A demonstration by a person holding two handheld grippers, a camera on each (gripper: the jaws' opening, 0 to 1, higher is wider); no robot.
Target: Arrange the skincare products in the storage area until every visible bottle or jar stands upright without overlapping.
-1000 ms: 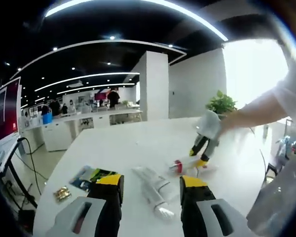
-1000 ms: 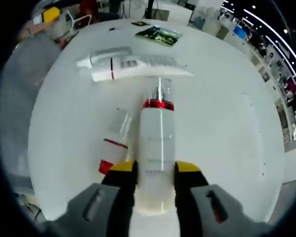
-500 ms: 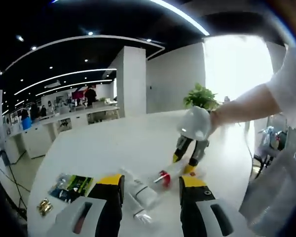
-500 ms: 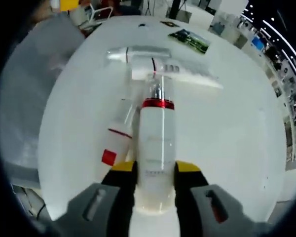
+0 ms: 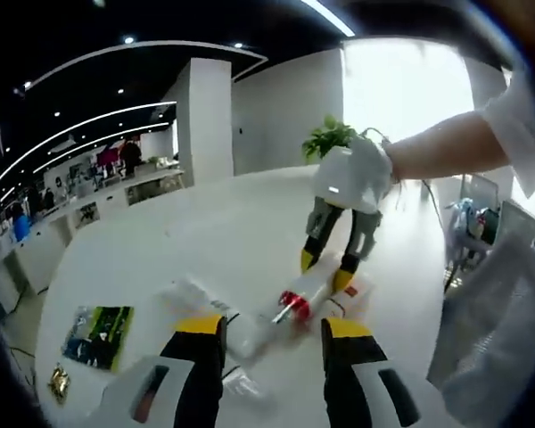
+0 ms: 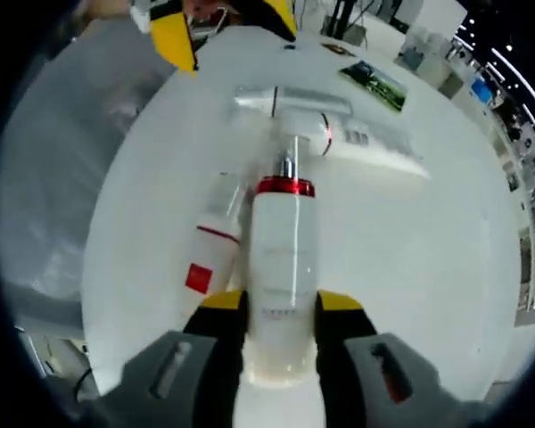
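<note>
My right gripper (image 6: 281, 303) is shut on the base of a white bottle (image 6: 283, 259) with a red collar and clear cap. It holds the bottle low over the white table (image 6: 446, 241), cap end towards two white tubes (image 6: 357, 138) lying flat. A smaller white bottle with a red label (image 6: 209, 259) lies beside it on the left. In the left gripper view, the right gripper (image 5: 326, 270) holds that bottle (image 5: 305, 294) in a gloved hand. My left gripper (image 5: 273, 327) stands open just short of the tubes (image 5: 236, 330). Its yellow fingertips (image 6: 174, 36) show at the top of the right gripper view.
A green leaflet (image 5: 96, 334) and a small gold item (image 5: 58, 385) lie on the table's left side. A potted plant (image 5: 325, 138) stands at the far edge. The person's arm (image 5: 437, 147) reaches in from the right. The leaflet (image 6: 374, 78) lies beyond the tubes.
The left gripper has come nearer to the tubes and the right gripper, and its yellow tips have entered the right gripper view. The right gripper keeps its hold on the bottle.
</note>
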